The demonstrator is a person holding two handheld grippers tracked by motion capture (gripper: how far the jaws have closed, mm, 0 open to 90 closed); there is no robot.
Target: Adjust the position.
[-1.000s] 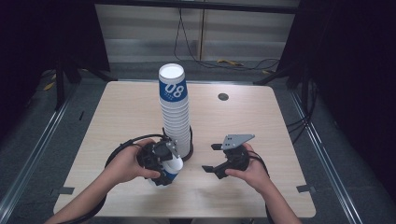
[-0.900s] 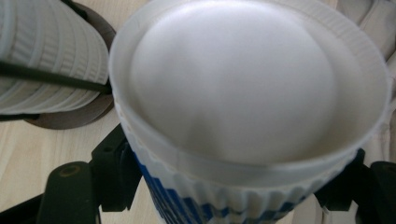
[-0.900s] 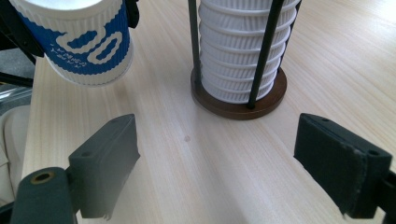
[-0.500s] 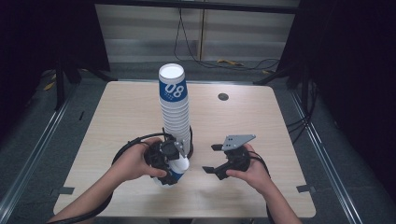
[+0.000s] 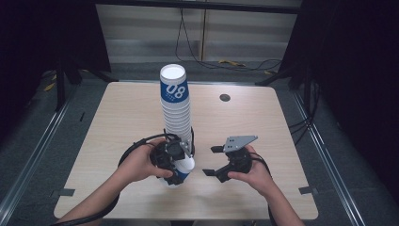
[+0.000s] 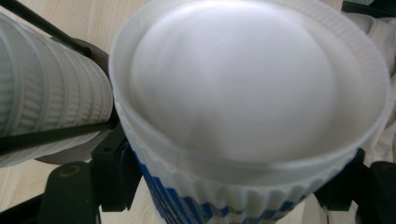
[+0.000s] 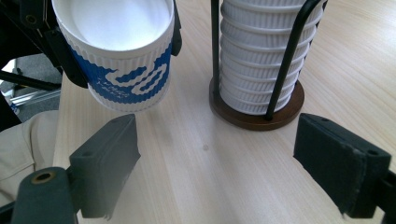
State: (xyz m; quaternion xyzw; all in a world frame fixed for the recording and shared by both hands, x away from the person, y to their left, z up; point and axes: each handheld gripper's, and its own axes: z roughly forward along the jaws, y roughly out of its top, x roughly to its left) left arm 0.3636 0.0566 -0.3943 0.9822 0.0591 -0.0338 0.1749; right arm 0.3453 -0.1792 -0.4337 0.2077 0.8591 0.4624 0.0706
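A tall stack of white ribbed paper cups [image 5: 175, 103] with a blue "08" band stands in a black wire holder on a round brown base [image 7: 256, 114]. My left gripper [image 5: 181, 165] is shut on a single blue-and-white paper cup [image 5: 184, 168] [image 6: 252, 116] [image 7: 122, 51], held tilted just in front of the stack, its mouth toward the right gripper. My right gripper [image 5: 211, 161] [image 7: 233, 175] stands open to the right of that cup, nothing between its jaws, which point at the cup and the holder's base.
The light wooden table [image 5: 117, 117] has a small round dark grommet [image 5: 225, 97] at the back right. Black cables loop from both grippers near the holder. Dark floor and metal rails surround the table.
The left gripper has shifted slightly right and tipped the held cup further, its white mouth now turned more toward the right gripper. The right gripper has barely moved.
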